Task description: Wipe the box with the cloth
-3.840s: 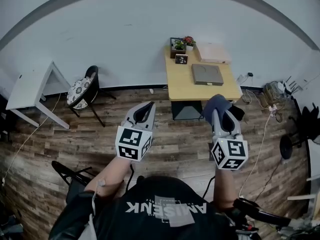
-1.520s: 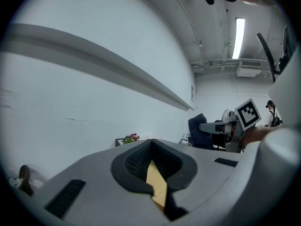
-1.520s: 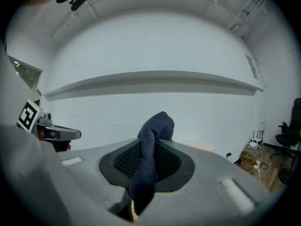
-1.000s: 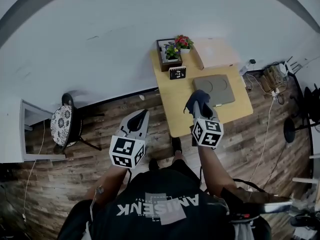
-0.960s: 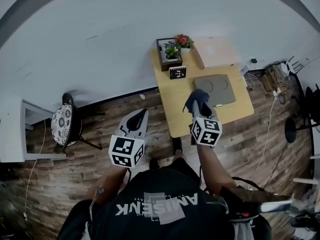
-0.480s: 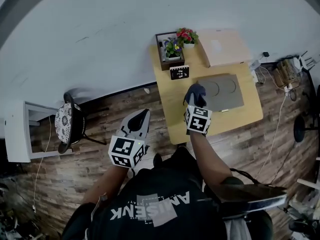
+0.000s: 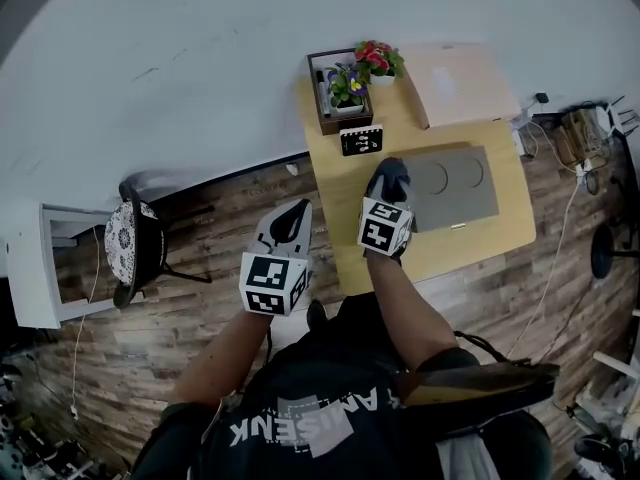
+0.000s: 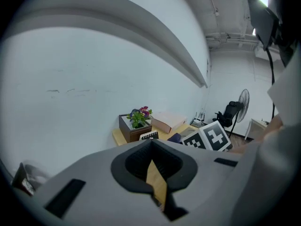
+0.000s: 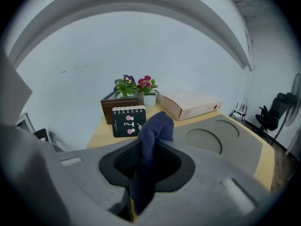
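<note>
Currently, right gripper [image 7: 389,176]: clamped on the cloth [image 7: 391,182], held over the left half of the desk [image 7: 345,203].
Cloth: dark blue, one piece, pinched between the jaws; a bunched end sticks up past the jaw tips in the right gripper view.
Left gripper [image 7: 299,208]: jaws closed together, nothing between them; off the desk's near-left corner, above the wood floor [image 7: 180,318].
Grey flat box [image 7: 455,186]: lies on the desk's right half, two round recesses in its top. Its left edge is just beside the cloth; whether they touch cannot be told.
Pale box [image 7: 460,80]: far-right part of the desk, just beyond the grey flat box.
In the way: black desk calendar [image 7: 360,141] stands upright just far-left of the cloth, between it and the wooden planter [image 7: 340,93].
Planter: far-left corner of the desk, purple and yellow flowers inside.
White pot [image 7: 380,76]: red flowers, sits between the planter and the pale box.
Off-desk: chair with patterned cushion [image 7: 125,246] and white side table [image 7: 35,268] well to the left; cables [image 7: 578,128] on the floor at right; fan [image 8: 243,99] shows in the left gripper view.
Counts: 2 grippers, 1 cloth, 2 boxes, 1 calendar, 1 planter, 1 pot, 1 cushioned chair.
</note>
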Demonstrator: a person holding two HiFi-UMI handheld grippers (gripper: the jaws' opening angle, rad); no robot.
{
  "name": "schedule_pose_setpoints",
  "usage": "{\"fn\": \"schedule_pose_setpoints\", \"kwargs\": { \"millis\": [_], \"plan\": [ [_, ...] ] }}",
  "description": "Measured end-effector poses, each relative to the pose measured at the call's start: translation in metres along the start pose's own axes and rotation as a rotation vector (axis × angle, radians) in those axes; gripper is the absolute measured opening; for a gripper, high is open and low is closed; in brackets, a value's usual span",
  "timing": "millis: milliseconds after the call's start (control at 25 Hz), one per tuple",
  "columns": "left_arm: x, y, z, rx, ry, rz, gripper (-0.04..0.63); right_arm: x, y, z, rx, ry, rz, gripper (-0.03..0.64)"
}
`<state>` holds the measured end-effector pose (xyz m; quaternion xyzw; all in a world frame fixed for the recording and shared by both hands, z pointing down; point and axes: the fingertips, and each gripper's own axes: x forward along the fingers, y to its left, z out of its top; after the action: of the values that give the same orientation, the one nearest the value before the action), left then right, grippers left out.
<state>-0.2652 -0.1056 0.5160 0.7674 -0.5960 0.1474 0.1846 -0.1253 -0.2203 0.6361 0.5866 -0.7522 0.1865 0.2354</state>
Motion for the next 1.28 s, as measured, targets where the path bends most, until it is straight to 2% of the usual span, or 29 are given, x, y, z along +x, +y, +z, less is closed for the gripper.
{"fn": "schedule_pose_setpoints", "kwargs": {
  "millis": [120, 320, 680, 840, 1080, 1280],
  "plan": [
    [0.02, 0.004, -0.005, 0.066, 0.016, -0.005, 0.0, 0.008, 0.003, 0.001, -0.003, -0.001, -0.021, 0.071],
    [0.037, 0.011, -0.01, 0.008, 0.018, -0.019, 0.0, 0.025, 0.002, -0.002, 0.021, 0.023, -0.073, 0.071],
    [0.038, 0.017, -0.026, -0.024, 0.015, -0.007, 0.0, 0.034, -0.008, -0.011, 0.035, 0.021, -0.149, 0.071],
    [0.035, 0.019, -0.037, -0.019, 0.018, 0.011, 0.001, 0.026, -0.012, -0.013, 0.036, 0.009, -0.159, 0.071],
    [0.029, 0.007, -0.045, -0.034, 0.001, -0.011, 0.0, 0.005, -0.019, -0.028, 0.004, 0.016, -0.159, 0.071],
    [0.016, -0.006, -0.047, -0.009, -0.003, -0.034, 0.0, -0.014, -0.024, -0.044, 0.007, 0.025, -0.166, 0.071]
  ]
}}
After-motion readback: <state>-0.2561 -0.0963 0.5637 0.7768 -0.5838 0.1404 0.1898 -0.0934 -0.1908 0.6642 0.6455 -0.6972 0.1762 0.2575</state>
